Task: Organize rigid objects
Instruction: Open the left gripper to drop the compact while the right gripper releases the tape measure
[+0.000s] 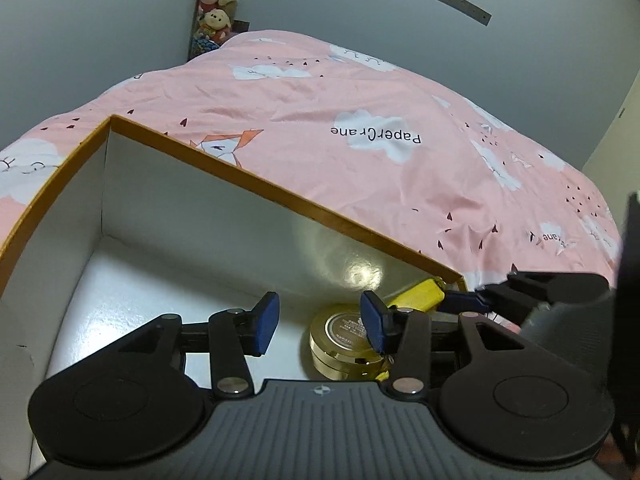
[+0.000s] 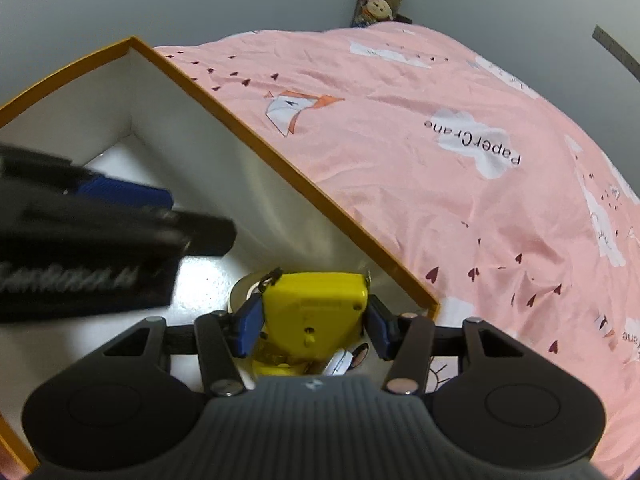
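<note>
An open box with orange rim [image 1: 280, 196] and white inside lies on the bed; it also shows in the right wrist view [image 2: 280, 164]. My left gripper [image 1: 320, 322] is open and empty inside the box, just above a round gold tin [image 1: 344, 344]. My right gripper [image 2: 314, 320] is shut on a yellow boxy object [image 2: 316, 308] and holds it in the box's near right corner, over the gold tin's edge [image 2: 244, 288]. The yellow object [image 1: 416, 298] and my right gripper's blue pad [image 1: 460, 302] show at the right of the left wrist view.
A pink bedcover with cloud prints [image 1: 360, 120] surrounds the box. A strip of plush toys [image 1: 218, 0] hangs on the grey wall behind. The left gripper's arm [image 2: 80, 232] crosses the left of the right wrist view. Small items [image 2: 348, 360] lie under the yellow object.
</note>
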Tool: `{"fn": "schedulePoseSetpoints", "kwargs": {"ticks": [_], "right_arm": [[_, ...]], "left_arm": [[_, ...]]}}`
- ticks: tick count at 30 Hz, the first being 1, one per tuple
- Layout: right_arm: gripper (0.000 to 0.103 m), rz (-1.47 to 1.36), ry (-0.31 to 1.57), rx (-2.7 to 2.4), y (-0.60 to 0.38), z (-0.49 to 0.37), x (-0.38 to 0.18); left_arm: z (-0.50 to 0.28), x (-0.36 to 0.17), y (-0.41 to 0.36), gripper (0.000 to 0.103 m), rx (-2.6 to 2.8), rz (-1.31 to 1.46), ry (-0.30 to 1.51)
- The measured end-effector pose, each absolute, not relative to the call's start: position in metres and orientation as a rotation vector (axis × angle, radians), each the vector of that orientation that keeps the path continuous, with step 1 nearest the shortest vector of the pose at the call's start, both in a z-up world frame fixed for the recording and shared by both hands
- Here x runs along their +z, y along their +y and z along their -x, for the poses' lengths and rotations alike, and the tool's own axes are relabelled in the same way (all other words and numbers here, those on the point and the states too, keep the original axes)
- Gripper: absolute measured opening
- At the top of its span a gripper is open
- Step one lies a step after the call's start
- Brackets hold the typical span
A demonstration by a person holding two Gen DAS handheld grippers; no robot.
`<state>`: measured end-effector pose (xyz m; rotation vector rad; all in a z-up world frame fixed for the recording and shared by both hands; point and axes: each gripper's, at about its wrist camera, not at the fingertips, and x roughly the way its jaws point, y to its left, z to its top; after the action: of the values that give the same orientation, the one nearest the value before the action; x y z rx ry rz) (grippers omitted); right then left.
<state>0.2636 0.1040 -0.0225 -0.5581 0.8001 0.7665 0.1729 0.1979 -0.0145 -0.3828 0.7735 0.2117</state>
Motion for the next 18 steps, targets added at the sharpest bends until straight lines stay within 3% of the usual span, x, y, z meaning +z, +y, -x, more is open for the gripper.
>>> {"fn": "schedulePoseSetpoints", "kwargs": {"ticks": [18], "right_arm": [[0.053, 0.393, 0.893, 0.792, 0.119, -0.272, -0.027]], "left_arm": [[-0.144, -0.018, 0.235, 0.051, 0.227, 0.576, 0.77]]}}
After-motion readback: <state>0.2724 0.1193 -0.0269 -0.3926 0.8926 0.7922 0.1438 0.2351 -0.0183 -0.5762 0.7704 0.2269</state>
